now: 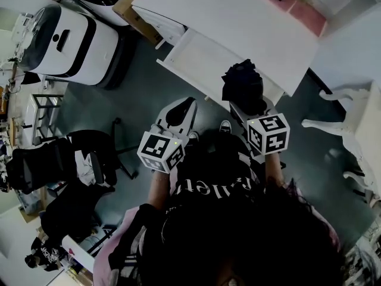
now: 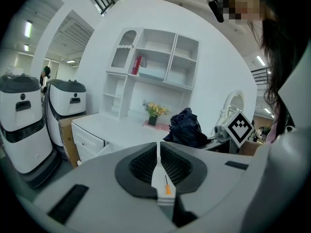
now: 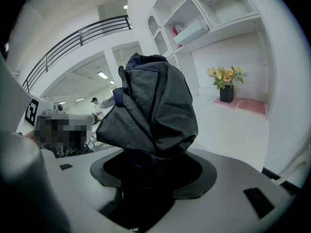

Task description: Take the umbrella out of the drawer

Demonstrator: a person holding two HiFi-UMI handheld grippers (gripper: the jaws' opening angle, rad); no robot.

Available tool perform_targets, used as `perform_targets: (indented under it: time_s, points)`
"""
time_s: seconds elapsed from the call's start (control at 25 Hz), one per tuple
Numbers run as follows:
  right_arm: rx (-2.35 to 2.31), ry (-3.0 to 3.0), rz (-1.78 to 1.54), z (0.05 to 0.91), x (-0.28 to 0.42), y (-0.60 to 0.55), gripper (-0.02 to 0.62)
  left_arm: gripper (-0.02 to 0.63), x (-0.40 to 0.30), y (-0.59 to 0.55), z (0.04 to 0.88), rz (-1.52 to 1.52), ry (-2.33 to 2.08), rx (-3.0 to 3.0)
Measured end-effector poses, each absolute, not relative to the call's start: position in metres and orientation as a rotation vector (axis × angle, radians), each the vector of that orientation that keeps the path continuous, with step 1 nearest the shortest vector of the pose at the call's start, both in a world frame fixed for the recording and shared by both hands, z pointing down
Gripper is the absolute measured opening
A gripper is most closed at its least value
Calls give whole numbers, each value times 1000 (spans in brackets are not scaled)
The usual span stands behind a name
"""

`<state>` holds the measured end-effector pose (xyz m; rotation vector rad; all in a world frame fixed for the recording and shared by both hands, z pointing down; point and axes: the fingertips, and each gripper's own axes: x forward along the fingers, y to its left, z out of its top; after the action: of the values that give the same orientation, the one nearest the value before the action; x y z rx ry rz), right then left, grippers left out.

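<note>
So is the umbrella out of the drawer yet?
Out. The right gripper is shut on the umbrella, holding it up by the open drawer.

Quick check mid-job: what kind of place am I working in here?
Probably a lab or test hall with a mock home corner: a white desk, shelf unit and flowers stand beside large white robot-like machines.

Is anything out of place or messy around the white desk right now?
The drawer of the white desk stands pulled open. The umbrella sits clamped in the right claw, its dark fabric bunched and rumpled. Nothing looks spilled or broken.
</note>
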<state>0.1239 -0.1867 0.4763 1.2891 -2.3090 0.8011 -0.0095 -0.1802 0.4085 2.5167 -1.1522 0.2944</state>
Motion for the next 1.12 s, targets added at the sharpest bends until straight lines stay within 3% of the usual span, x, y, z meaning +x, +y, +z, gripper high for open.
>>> perform_targets:
  time_s: [0.28, 1.12]
  points:
    - [1402, -2318, 847, 462, 99, -167, 272, 31, -29, -165, 392, 266, -1060, 2606]
    - [1679, -2202, 878, 442, -50, -18, 272, 31, -174, -42, 389, 159, -751, 2705]
